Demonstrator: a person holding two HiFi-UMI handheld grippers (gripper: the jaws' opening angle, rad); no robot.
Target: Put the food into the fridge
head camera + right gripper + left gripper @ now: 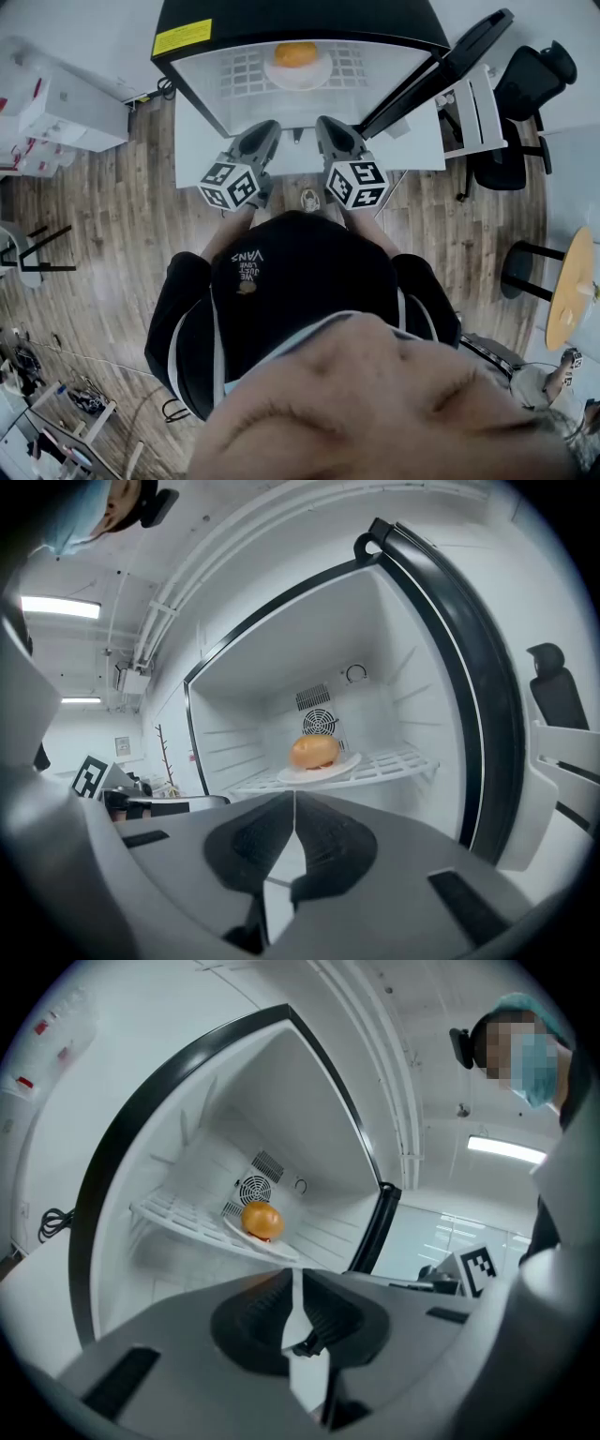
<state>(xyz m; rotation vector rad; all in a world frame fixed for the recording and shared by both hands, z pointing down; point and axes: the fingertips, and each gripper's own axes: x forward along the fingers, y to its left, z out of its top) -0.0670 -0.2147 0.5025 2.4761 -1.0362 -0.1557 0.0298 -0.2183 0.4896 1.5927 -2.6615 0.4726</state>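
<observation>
Standing before the open fridge (300, 14), the person holds one hand-held gripper in each hand, both pointing level at the fridge's mouth. The left hand-held gripper (269, 125) and the right hand-held gripper (325, 122) sit side by side, close together, just outside the opening, with their marker cubes nearest the person's dark top.

In the left gripper view, the left hand-held gripper (292, 1279) has its jaws together, with only a thin slit of light along the seam and nothing between them. The right gripper view shows the same of the right hand-held gripper (294, 803): jaws closed on each other, holding nothing.

The food (295, 54), a round orange-brown bun, is already inside the fridge. It rests on a white plate (319, 75), and the plate stands on the white wire shelf (234, 70), towards the back, just in front of the round fan grille (319, 722) in the rear wall. Both hand-held grippers are well apart from food and plate.

The fridge door (450, 66) is swung wide open to the person's right, its dark edge running diagonally. Beyond it stands a black office chair (525, 94) on the wooden floor (112, 216).
</observation>
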